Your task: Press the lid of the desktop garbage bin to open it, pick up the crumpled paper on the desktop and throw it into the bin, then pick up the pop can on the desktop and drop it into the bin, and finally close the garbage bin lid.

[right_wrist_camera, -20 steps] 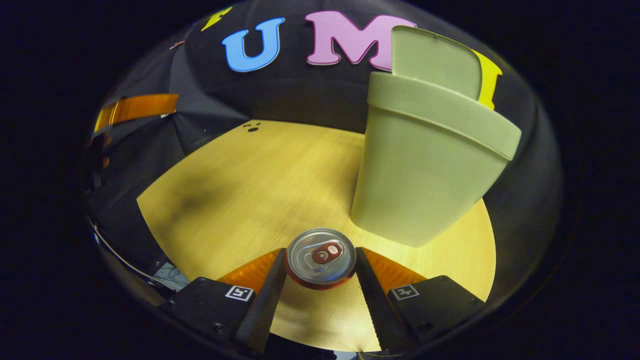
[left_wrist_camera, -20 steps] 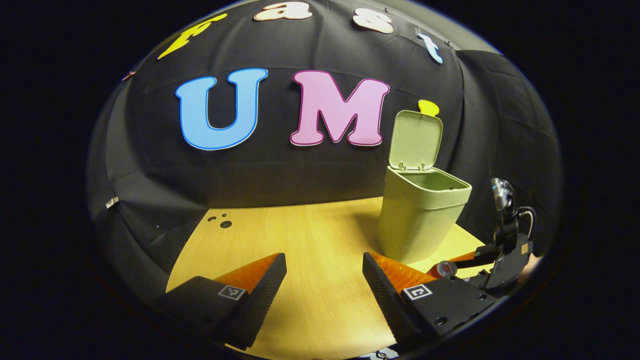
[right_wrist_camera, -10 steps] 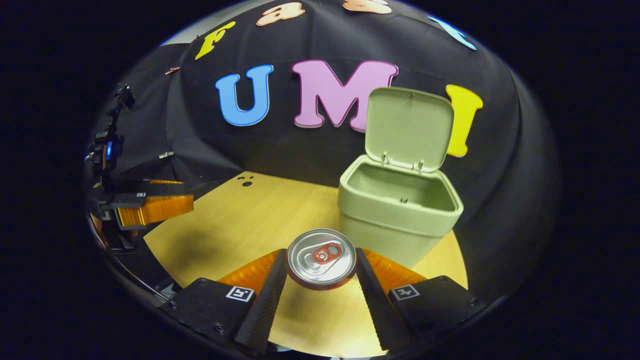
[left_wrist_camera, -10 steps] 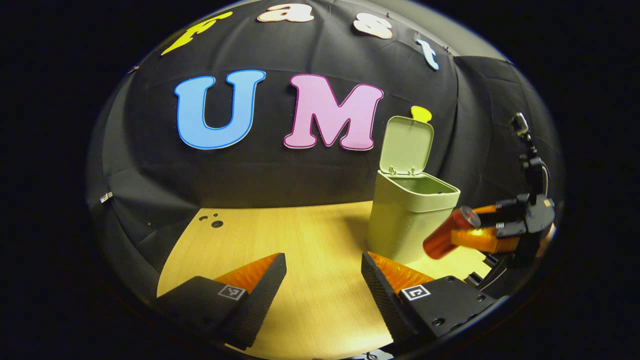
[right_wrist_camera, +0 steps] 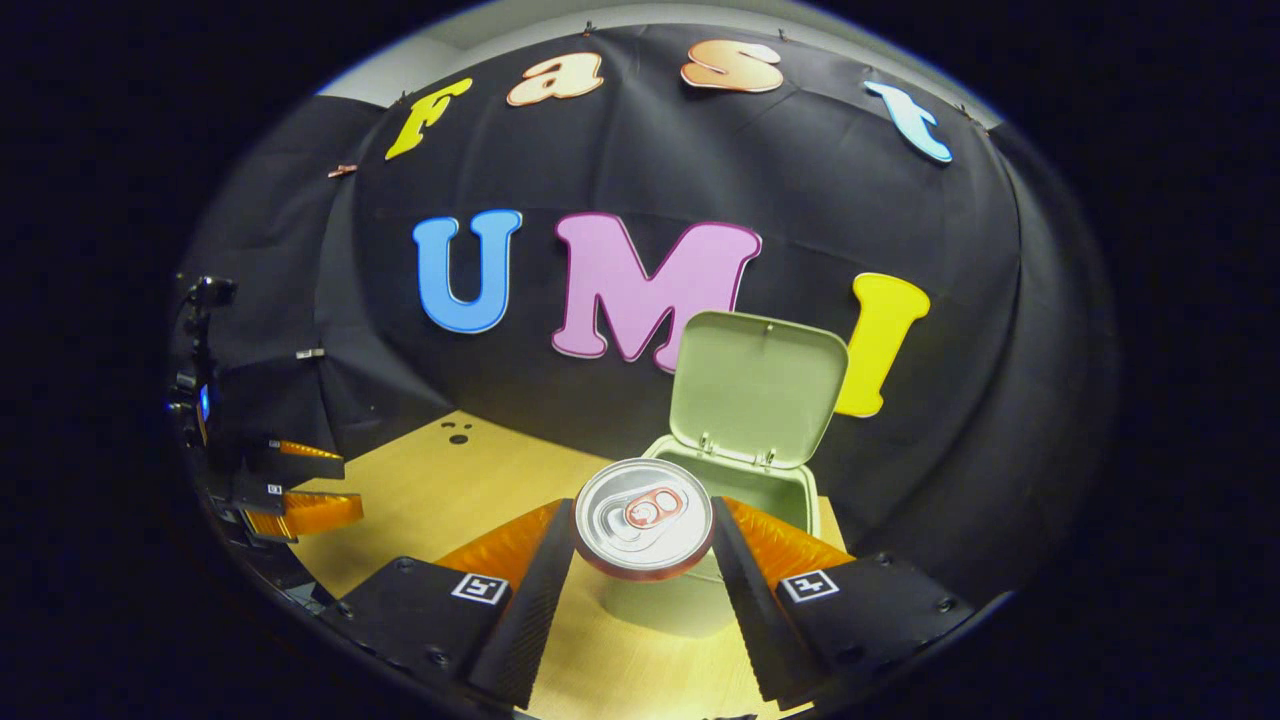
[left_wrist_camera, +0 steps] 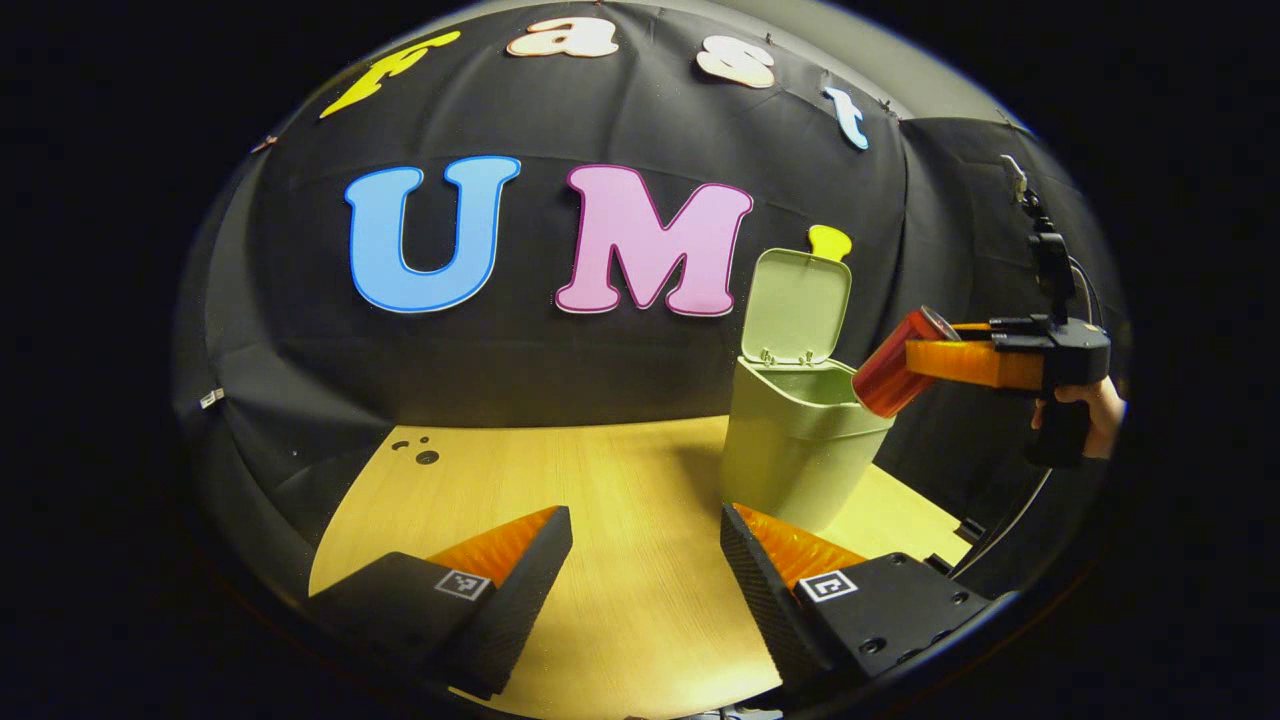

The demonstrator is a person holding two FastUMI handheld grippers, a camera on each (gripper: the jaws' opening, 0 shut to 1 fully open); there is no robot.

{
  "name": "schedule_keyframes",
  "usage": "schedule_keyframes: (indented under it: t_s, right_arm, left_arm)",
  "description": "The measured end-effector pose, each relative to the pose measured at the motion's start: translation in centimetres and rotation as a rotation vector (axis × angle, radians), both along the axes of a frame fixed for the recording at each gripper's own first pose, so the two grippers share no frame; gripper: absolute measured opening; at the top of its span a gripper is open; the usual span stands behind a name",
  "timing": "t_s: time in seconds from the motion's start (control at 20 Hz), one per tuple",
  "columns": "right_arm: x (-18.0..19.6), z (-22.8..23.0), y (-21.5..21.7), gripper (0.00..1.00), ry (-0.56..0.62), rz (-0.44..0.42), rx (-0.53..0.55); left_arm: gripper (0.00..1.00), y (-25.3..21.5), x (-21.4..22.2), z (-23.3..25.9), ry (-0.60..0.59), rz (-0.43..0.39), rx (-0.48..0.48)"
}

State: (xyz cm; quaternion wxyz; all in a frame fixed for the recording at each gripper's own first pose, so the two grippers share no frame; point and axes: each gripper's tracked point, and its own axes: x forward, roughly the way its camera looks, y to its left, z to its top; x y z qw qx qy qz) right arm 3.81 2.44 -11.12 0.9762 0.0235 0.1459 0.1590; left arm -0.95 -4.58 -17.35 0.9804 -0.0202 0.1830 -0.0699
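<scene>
Grippers, two: one loaded, one idle.
Your right gripper [right_wrist_camera: 642, 545] is raised, both fingers clamped on the pop can [right_wrist_camera: 643, 518]; your left gripper [left_wrist_camera: 645, 560] sits low, fingers spread wide.

The green bin [left_wrist_camera: 790, 460] stands on the worktop [left_wrist_camera: 620, 520] near the back wall, its lid [right_wrist_camera: 757, 388] hinged up and open. The red can [right_wrist_camera: 643, 517] is clamped in the right claw [right_wrist_camera: 643, 545], tilted, in the air just beside the bin's rim.
</scene>
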Motion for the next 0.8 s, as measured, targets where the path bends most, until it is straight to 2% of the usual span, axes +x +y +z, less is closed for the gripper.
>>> schedule_keyframes:
  t_s: [0.15,0.35,0.65,0.8]
  right_arm:
    - [2.0,1.0,-2.2,0.83,-0.044,-0.024,-0.012]
    - [4.7,0.4,-5.2,0.83,-0.041,-0.071,0.010]
    - [7.3,-3.9,-8.1,0.83,0.051,-0.081,0.016]
    - [8.3,-6.5,-8.4,0.83,0.108,-0.060,0.025]
  left_arm:
    - [0.96,-0.8,0.5,0.4,-0.003,0.026,0.000]
    - [0.96,-1.9,1.4,0.6,0.003,0.052,0.004]
    - [0.96,-3.1,3.0,0.3,0.025,0.097,0.008]
    - [0.96,-3.8,4.0,0.5,0.025,0.127,0.006]
